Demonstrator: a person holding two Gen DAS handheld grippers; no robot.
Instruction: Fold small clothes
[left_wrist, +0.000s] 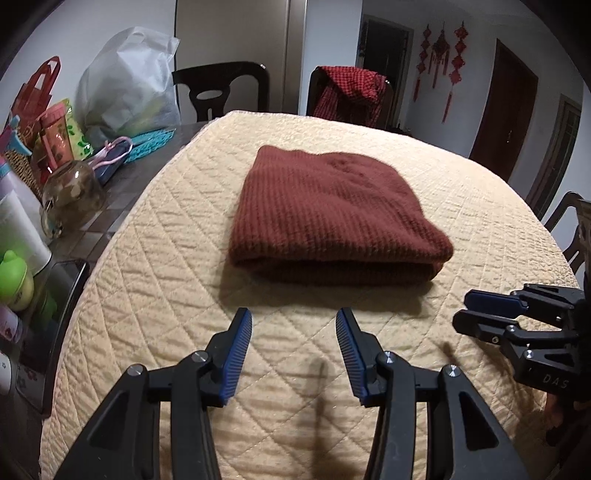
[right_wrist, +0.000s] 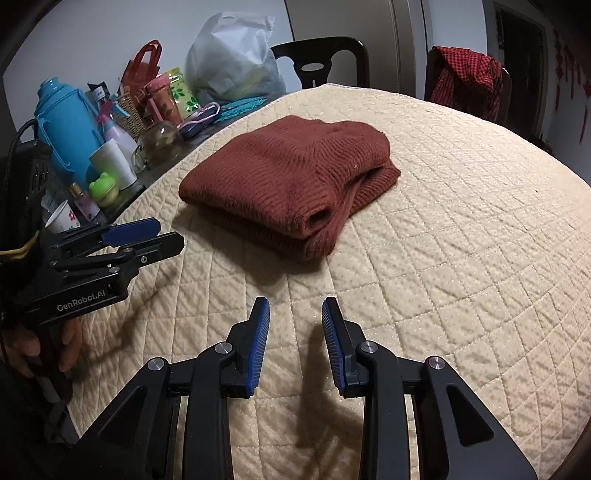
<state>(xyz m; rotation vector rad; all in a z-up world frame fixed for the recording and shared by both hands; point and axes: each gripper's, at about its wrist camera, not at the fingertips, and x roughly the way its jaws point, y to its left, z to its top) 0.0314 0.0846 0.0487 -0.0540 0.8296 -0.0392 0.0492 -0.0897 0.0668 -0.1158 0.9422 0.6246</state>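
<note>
Rust-brown knitted sweater (left_wrist: 332, 214) is seen folded into a thick rectangular bundle, laid flat on the cream quilted cover (left_wrist: 166, 258) that is spread over the table; in the right wrist view the same sweater (right_wrist: 288, 181) shows its layered open edges toward 5 o'clock, with the fold stacked in at least two layers. The left gripper (left_wrist: 293, 347) is held above the quilt at 6 o'clock of the sweater, near it but not touching, its blue-padded fingers (left_wrist: 236, 354) set apart with nothing between them. The right gripper (right_wrist: 295, 339) is likewise held over bare quilt at 6 o'clock of the sweater in its own view, its jaws spread and empty. In the left wrist view the right gripper (left_wrist: 491, 314) is seen at 4 o'clock of the sweater, well apart from it; in the right wrist view the left gripper (right_wrist: 155, 236) is seen at 8 o'clock, with a hand (right_wrist: 44, 350) visible below it. Along the table's edge at 10 o'clock a white bag (right_wrist: 232, 55), a blue thermos (right_wrist: 70, 125) and a glass jar (left_wrist: 70, 188) are crowded together. A red checked garment (left_wrist: 351, 92) is draped over a chair at 12 o'clock.
</note>
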